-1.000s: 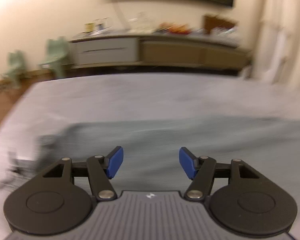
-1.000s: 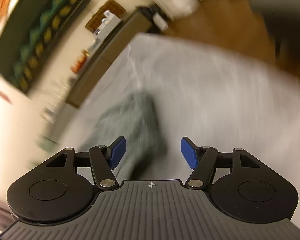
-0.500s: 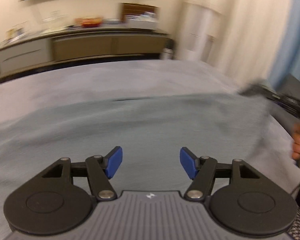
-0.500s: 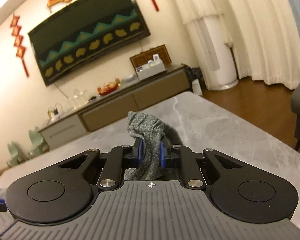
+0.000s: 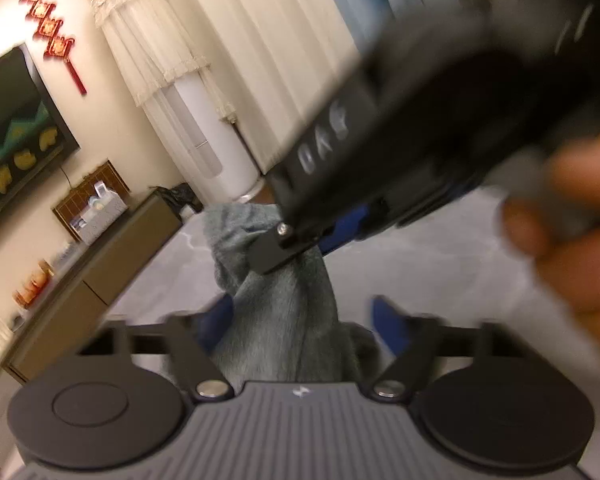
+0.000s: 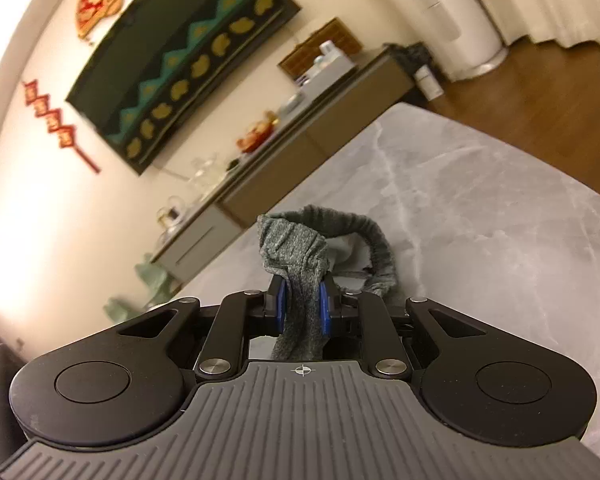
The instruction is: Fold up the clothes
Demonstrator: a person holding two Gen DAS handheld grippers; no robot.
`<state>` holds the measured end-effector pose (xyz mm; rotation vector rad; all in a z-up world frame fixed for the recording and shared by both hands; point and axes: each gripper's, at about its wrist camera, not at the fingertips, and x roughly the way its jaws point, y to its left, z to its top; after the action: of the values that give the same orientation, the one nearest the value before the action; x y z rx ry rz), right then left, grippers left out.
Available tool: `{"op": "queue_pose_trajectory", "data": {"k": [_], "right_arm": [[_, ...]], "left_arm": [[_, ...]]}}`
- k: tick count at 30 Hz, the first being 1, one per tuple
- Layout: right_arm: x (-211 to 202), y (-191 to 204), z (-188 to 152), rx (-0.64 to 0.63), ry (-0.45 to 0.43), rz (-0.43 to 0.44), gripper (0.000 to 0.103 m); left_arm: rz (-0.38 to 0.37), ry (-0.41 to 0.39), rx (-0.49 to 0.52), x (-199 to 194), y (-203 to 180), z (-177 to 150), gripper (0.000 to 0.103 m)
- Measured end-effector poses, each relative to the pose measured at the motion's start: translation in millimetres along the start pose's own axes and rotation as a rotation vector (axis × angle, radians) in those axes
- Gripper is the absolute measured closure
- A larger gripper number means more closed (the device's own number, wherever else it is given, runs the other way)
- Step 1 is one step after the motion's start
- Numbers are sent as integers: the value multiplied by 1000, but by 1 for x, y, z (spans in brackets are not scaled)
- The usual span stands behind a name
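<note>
My right fingers [image 6: 302, 306], spread a second ago, now pinch the grey garment [image 6: 300, 252], lifted off the worktop [image 6: 480, 208]. Left fingers [image 5: 300, 320] spread; cloth hangs between them, ready for a second grip.

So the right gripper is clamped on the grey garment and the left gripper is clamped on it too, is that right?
Not quite. The right gripper is clamped on the grey garment, as the right wrist view shows. But the left gripper is not clamped: in the left wrist view its jaws stand wide apart, with the garment hanging between them from the right gripper above.
</note>
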<state>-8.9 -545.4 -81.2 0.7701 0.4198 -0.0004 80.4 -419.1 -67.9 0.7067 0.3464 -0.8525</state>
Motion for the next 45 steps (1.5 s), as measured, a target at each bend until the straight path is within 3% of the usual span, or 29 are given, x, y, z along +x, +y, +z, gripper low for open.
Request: {"op": "queue_pose_trajectory", "data": {"k": [1,3,5,7,10,12,14,15,16,17,20,22,25,26,27,28,29,30,31,32,33,35,37,39,42,45], "right_arm": [[-3,-3,1,8,-3,5,74],[-15,-20,-3,74,-43,-26,39],[-25,-39,-15,150,-52,-62,41],[-19,-52,-30,247,3,-45,43],[-5,-59,-52,393,56,30,49],[6,-55,-57,435,57,40,56],[20,-51,-54,449,39,5,56],[29,-48,-51,439,33,-17,63],[38,-45,-48,411,29,-48,76],[42,-39,-45,361,20,-81,96],[10,0,-43,96,-100,-107,97],[-13,26,-51,-89,-143,-201,97],[-16,34,-65,-228,-82,-407,93],[-11,31,-66,-236,-38,-444,79],[-14,28,-64,-213,-34,-451,76],[-23,26,-61,-165,-66,-433,75],[-32,23,-56,-96,-91,-373,63],[-41,19,-51,-12,-111,-278,47],[-45,11,-46,103,-107,-158,41],[-43,-2,-42,244,-83,-15,34],[-38,-15,-40,360,-57,105,20],[-16,-36,-44,521,-2,198,8],[7,-52,-52,621,47,218,8],[29,-62,-55,688,72,250,14],[47,-66,-55,790,60,324,7],[53,-67,-51,837,38,380,6]], "left_arm": [[12,32,-78,7,12,-3,94],[13,17,-311,1,50,-19,96],[15,-9,-517,-12,88,-40,96],[25,2,-685,-18,119,-63,96],[29,-2,-815,-23,144,-81,96],[31,-7,-895,-26,158,-92,95],[33,-11,-975,-29,173,-103,96],[19,-16,-1008,-34,175,-102,95],[5,-17,-1031,-36,177,-101,95],[-6,-21,-1047,-39,172,-98,95],[-48,-55,-1041,-45,170,-90,94],[-91,-75,-1019,-46,168,-87,92],[-157,-65,-1010,-38,156,-82,91],[-175,-56,-1007,-34,152,-82,91],[-190,-48,-1003,-31,147,-81,91],[-204,-40,-999,-29,142,-81,91],[-214,-43,-999,-28,140,-81,91],[-221,-51,-999,-28,138,-81,91],[-229,-58,-999,-29,137,-81,91],[-237,-66,-1000,-29,135,-80,91],[-245,-73,-1000,-29,133,-80,91],[-260,-88,-1001,-30,130,-80,90],[-276,-103,-1001,-31,127,-80,87],[-331,-97,-936,-32,117,-75,82],[-383,-57,-792,-36,99,-70,73],[-368,-37,-703,-46,88,-82,66]]}}
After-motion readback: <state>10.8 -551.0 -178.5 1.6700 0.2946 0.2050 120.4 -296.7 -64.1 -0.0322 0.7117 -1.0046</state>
